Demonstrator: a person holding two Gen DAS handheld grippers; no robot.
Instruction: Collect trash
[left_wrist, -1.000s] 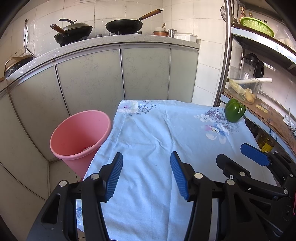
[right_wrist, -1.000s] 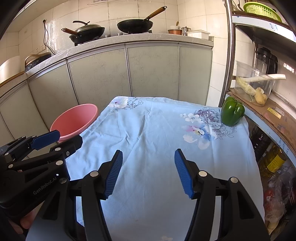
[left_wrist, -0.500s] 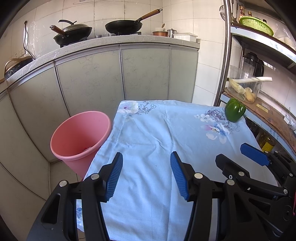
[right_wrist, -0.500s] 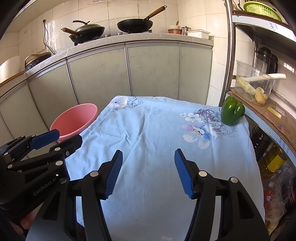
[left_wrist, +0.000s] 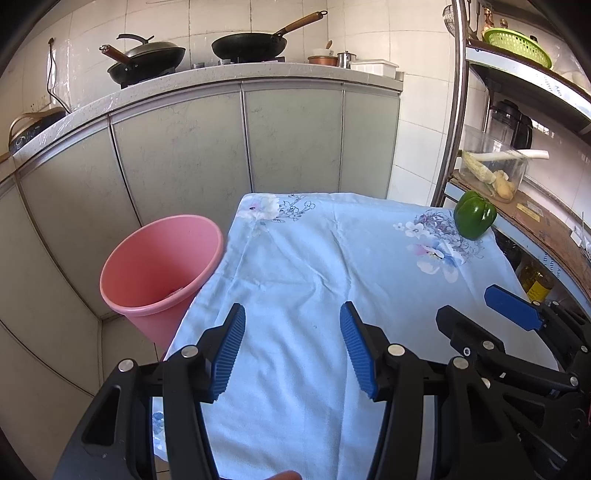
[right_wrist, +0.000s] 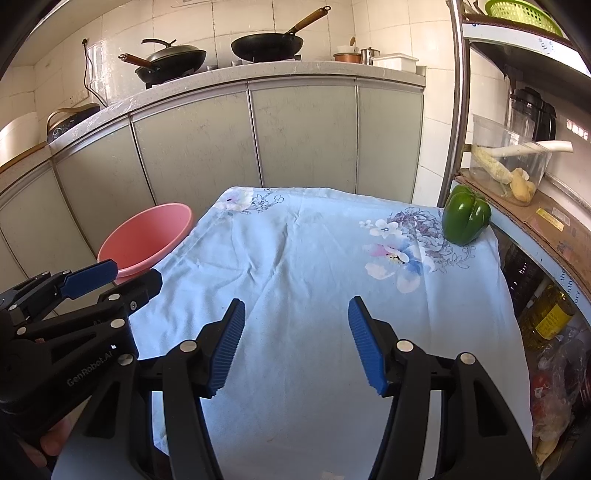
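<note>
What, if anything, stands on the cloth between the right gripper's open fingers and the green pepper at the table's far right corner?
Nothing visible does. The right gripper is open and empty over the floral tablecloth, and only bare cloth lies between it and the green pepper. The pink bin stands off the table's left edge, away from that path.

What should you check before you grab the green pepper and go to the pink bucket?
1. Left gripper jaws open, nothing between them: ok.
2. Right gripper jaws open, nothing between them: ok.
3. Green pepper in plain sight at the tablecloth's far right corner: ok.
4. Cloth between grippers and pepper bare: ok.
5. Pink bucket open-topped beside the table's left edge: ok.
6. Pepper really trash: cannot tell.
</note>
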